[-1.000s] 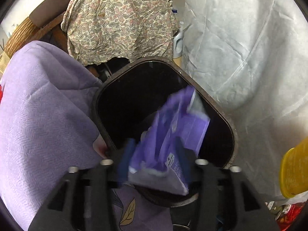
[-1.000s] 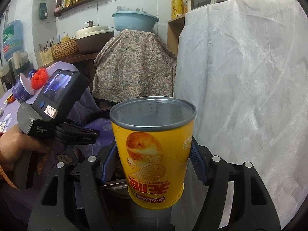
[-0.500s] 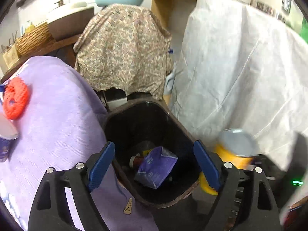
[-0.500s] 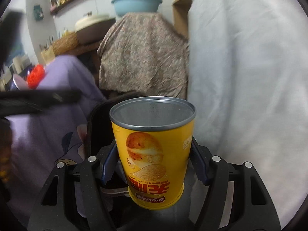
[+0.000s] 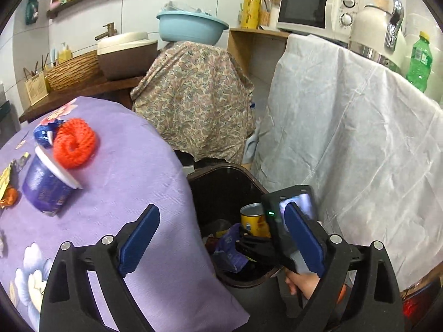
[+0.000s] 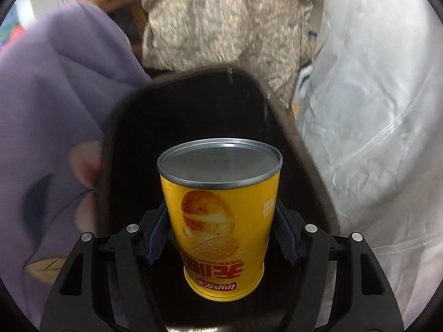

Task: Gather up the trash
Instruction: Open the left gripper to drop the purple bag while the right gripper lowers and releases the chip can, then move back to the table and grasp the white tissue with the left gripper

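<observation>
My left gripper (image 5: 221,235) hangs above the near rim of the dark trash bin (image 5: 221,178), its jaws opening with nothing between them. A purple snack packet (image 5: 229,251) lies inside the bin. My right gripper (image 6: 221,232) is shut on a yellow chip can (image 6: 221,207), held upside down over the bin's mouth (image 6: 290,127). The left wrist view also shows that can (image 5: 253,221) low in the bin opening. On the purple tablecloth (image 5: 124,193) lie a purple cup (image 5: 47,188) on its side, a red knitted ring (image 5: 74,144) and a blue wrapper (image 5: 43,134).
A white sheet (image 5: 346,138) drapes the counter right of the bin, and a paisley cloth (image 5: 193,105) covers something behind it. Above stand a microwave (image 5: 310,8), a blue basin (image 5: 191,26) and a green bottle (image 5: 419,61). Small wrappers (image 5: 7,182) lie at the table's left edge.
The left gripper let go of the purple packet, which dropped into the bin, then opened wide and rose back. The right gripper came down with the can over the bin.
</observation>
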`<state>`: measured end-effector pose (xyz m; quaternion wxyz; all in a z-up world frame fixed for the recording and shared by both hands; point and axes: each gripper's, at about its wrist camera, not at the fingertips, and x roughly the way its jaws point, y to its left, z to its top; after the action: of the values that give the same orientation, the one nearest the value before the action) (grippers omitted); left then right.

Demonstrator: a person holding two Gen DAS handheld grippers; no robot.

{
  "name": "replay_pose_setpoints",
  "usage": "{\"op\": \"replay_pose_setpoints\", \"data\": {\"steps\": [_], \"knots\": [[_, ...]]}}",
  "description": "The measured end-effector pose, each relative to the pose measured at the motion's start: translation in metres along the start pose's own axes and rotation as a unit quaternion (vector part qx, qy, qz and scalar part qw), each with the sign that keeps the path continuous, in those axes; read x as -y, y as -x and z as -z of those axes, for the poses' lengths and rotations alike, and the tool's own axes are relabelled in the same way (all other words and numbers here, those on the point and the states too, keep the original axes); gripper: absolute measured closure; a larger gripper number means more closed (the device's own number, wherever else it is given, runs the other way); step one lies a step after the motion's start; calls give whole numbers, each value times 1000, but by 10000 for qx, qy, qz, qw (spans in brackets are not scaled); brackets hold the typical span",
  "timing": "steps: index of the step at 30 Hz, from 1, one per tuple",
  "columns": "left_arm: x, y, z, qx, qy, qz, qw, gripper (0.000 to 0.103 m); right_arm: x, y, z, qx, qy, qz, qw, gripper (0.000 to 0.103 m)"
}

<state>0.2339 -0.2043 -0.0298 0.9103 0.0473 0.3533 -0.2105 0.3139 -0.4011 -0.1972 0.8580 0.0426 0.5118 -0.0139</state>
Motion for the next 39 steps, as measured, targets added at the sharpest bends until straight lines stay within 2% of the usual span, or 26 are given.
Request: {"op": "replay_pose_setpoints", "data": {"steps": [5,6,7,8,11,23,29,33,39], "knots": [[-20,14,6,6,329,79,9994,11,-10,-30,-3,-509,201,250,9982,36],[-23,17,8,26,365,68,9993,11,-12,-31,-4,-513,252,322,9978,32],[-25,21,10,71,370,23,9993,11,-14,-30,-5,-509,288,375,9976,22],[-28,24,12,110,347,-27,9993,10,-17,-28,-5,-475,326,460,9973,17],[-32,29,17,179,229,-259,9992,10,-19,-18,-3,-338,337,461,9978,15],[-76,52,43,104,581,-394,9975,8,-23,53,26,412,248,127,9988,15],[-103,77,56,223,734,-541,9956,7,-38,106,33,984,433,-39,9942,13],[-128,96,63,291,793,-808,9931,6,-56,145,31,1415,511,-314,9881,8],[-188,122,80,285,1170,-1415,9826,6,-91,183,30,1808,739,-729,9780,6]]}}
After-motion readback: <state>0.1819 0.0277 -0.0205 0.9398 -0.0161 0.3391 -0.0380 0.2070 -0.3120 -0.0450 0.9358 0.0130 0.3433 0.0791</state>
